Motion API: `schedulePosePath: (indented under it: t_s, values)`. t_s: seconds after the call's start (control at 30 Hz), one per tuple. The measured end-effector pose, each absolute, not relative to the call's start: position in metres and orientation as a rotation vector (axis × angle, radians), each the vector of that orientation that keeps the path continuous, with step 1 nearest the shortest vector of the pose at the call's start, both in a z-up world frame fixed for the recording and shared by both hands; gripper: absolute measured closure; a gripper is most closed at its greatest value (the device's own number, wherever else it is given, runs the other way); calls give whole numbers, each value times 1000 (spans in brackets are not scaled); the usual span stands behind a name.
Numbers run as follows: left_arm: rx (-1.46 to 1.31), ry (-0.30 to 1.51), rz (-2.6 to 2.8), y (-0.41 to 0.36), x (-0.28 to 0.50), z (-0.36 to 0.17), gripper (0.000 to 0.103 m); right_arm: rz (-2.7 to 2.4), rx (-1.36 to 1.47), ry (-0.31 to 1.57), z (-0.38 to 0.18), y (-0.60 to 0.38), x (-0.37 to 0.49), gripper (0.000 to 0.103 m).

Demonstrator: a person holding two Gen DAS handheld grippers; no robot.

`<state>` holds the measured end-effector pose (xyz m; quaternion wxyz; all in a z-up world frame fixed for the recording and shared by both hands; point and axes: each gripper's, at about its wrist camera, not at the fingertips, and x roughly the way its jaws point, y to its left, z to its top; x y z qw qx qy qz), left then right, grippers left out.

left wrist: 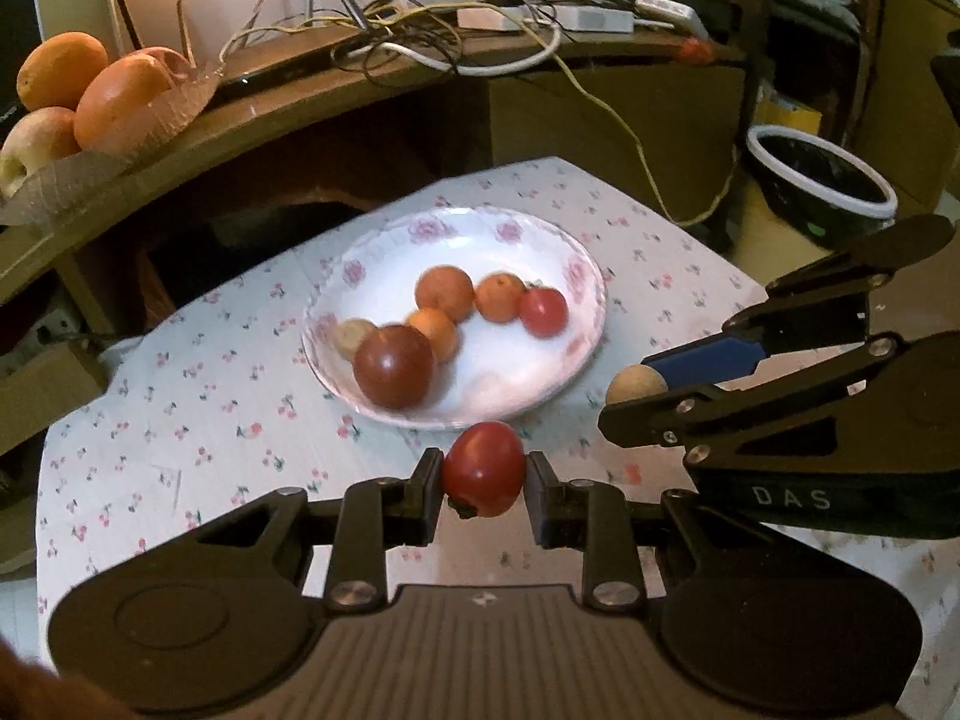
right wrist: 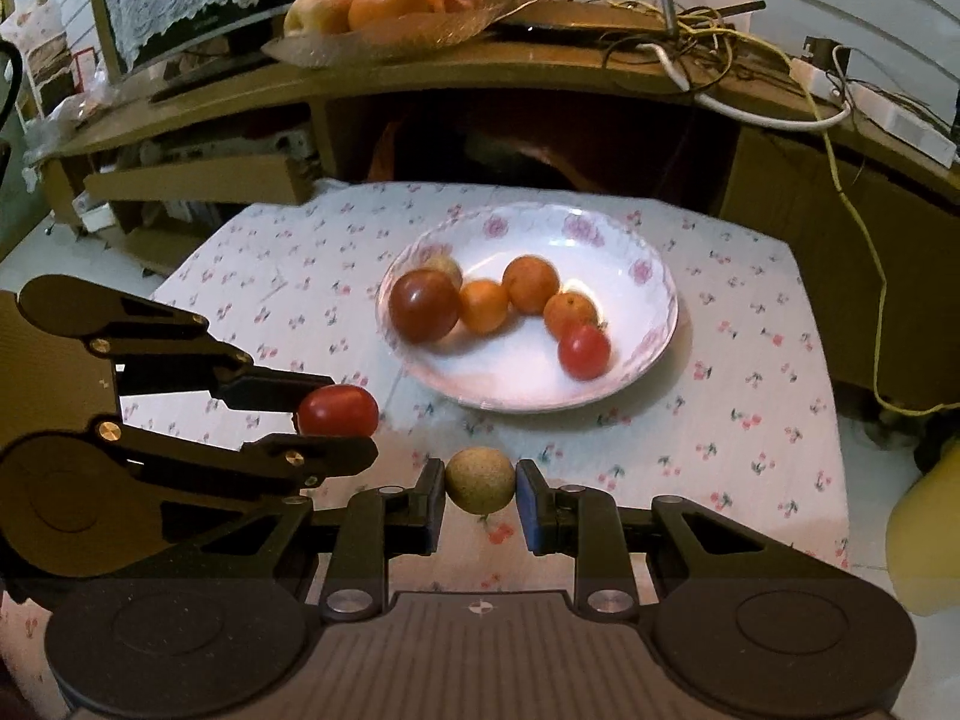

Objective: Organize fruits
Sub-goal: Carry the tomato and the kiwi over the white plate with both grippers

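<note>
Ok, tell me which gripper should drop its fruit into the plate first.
Probably the right gripper: its tan fruit faces the plate's bare near side. The left gripper, holding a red tomato, faces the crowded side.

On the plate (right wrist: 654, 276), the fruit shows motion-blurred; a small tan fruit (right wrist: 445, 267) sits half hidden behind the dark tomato (right wrist: 423, 313), at its 1 o'clock.

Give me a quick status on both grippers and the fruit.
Left gripper shut on red tomato. Right gripper shut on tan round fruit. Both short of plate, six fruits inside. Nothing between.
</note>
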<state>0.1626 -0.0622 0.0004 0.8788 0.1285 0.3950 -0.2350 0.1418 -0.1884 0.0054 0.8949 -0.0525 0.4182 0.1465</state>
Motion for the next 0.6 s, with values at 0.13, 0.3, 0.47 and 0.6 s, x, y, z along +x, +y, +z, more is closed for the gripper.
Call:
schedulePosePath:
  t_s: [0.13, 0.3, 0.47, 0.6]
  values:
    - [268, 811, -468, -63, 176, 2, 69, 290, -93, 854, 8, -191, 155, 77]
    - [258, 811, -448, -66, 194, 0, 69, 273, -85, 840, 9, -192, 171, 76]
    - [246, 822, -439, -66, 207, -6, 70, 259, -55, 843, 4, -195, 185, 76]
    - [241, 822, -437, -67, 213, -9, 70, 263, -65, 846, 1, -194, 194, 76]
